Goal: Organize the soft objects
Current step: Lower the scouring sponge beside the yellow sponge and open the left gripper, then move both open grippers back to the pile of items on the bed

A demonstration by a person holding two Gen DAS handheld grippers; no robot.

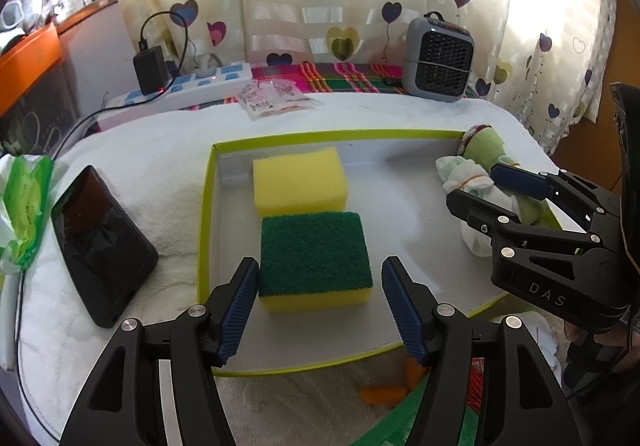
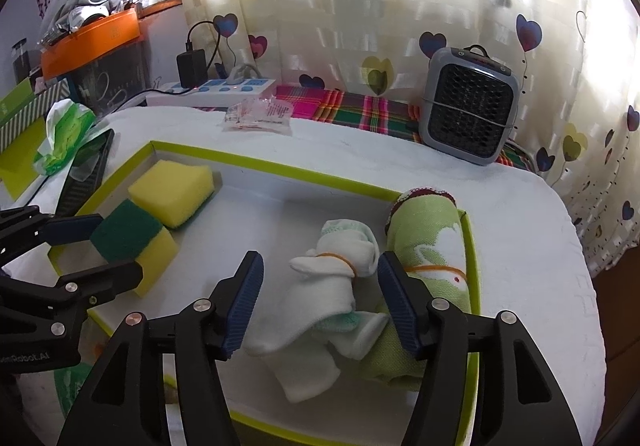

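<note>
A shallow box with a lime rim [image 1: 204,230] lies on the white-covered table. Inside on its left are a yellow sponge [image 1: 298,181] and, nearer me, a green-topped sponge [image 1: 314,250]. My left gripper [image 1: 320,286] is open astride the green-topped sponge, with a gap at the right pad. On the box's right side lie a white sock bundle [image 2: 336,278] tied with an orange band and a rolled green cloth [image 2: 432,250]. My right gripper [image 2: 320,274] is open around the sock bundle, its pads not pressing on it. Each gripper also shows in the other view: right gripper [image 1: 472,185], left gripper [image 2: 120,248].
A black phone [image 1: 100,246] lies left of the box, with a green wipes pack [image 1: 24,205] beyond it. At the back are a power strip [image 1: 200,83] with a charger, plastic packets [image 1: 272,97] and a small grey heater [image 1: 436,57]. Curtains close off the back.
</note>
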